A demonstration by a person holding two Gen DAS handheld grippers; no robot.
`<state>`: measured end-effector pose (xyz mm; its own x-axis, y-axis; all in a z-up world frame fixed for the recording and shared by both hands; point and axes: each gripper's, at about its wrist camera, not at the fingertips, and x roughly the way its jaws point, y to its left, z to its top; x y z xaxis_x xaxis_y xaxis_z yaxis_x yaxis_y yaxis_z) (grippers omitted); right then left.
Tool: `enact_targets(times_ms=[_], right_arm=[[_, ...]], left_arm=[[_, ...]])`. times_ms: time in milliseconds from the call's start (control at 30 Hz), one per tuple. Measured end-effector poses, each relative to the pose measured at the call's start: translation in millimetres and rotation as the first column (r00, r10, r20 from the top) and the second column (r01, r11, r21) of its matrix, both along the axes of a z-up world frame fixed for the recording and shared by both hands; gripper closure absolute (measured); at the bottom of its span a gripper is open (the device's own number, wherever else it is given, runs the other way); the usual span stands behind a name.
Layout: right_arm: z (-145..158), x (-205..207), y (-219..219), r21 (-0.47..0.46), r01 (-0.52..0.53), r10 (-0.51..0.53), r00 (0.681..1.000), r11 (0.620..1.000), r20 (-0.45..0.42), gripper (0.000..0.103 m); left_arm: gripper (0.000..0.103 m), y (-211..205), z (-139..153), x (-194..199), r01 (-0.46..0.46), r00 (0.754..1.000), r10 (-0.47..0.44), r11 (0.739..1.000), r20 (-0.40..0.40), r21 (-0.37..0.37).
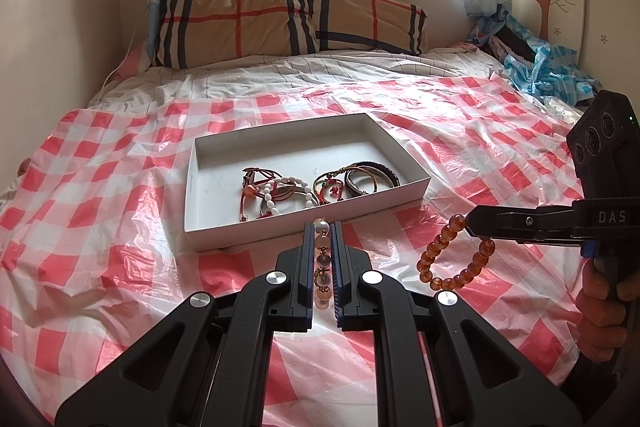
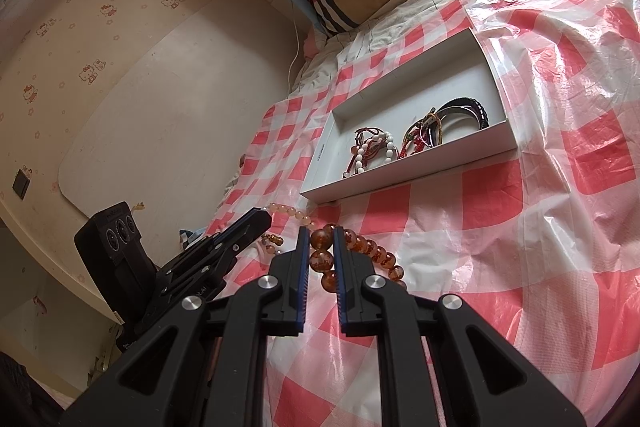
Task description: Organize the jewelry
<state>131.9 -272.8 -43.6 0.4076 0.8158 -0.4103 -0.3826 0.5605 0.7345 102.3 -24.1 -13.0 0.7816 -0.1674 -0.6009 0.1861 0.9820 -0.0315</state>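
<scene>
now both bracelets hang just short of the white box [image 1: 412,187]: left gripper [image 1: 322,227] clamped on the pale bead bracelet [image 1: 322,259], right gripper [image 2: 322,233] on the amber one [image 1: 452,259]. best carry each over the rim, lower, then release beside the others.

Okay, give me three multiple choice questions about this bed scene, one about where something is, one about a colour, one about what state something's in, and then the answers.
1. Where does the white box sit?
A. on the checked plastic sheet
B. on the pillow
C. on the windowsill

2. What colour are the beads in the right claw?
A. green
B. amber-brown
C. black

3. What state is the left claw in?
A. wide open and empty
B. shut on a pale bead bracelet
C. resting inside the box

Answers: 1 A, the red and white checked plastic sheet surrounds the box. 2 B, the amber bracelet hangs from it. 3 B, the pale bead bracelet is pinched between its fingers.
</scene>
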Motion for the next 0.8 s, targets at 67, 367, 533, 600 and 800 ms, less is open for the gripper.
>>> enact_targets(times_ms=[67, 367, 533, 600, 800], right_arm=[[-0.2, -0.2, -0.1, 0.000, 0.000, 0.000, 1.000, 1.000, -0.001, 0.091], [2.4, 1.6, -1.2, 0.005, 0.006, -0.006, 1.000, 1.000, 0.001, 0.091], [3.8, 1.0, -2.0, 0.014, 0.001, -0.001, 1.000, 1.000, 0.006, 0.091], [4.5, 1.2, -1.8, 0.018, -0.001, 0.001, 1.000, 1.000, 0.008, 0.091], [4.8, 1.6, -2.2, 0.025, 0.005, -0.005, 1.000, 1.000, 0.011, 0.091]], left_arm=[[0.096, 1.0, 1.7, 0.9, 0.002, 1.000, -0.002, 1.000, -0.002, -0.015], [0.096, 25.4, 9.9, 3.1, -0.035, 0.999, 0.034, 0.992, -0.008, -0.117], [0.096, 35.5, 8.8, 6.6, -0.051, 0.999, 0.050, 0.987, -0.015, -0.151], [0.096, 37.1, 7.8, 7.3, -0.048, 0.999, 0.046, 0.985, -0.019, -0.168], [0.096, 32.6, 6.2, 5.0, -0.034, 0.999, 0.031, 0.987, -0.018, -0.160]])
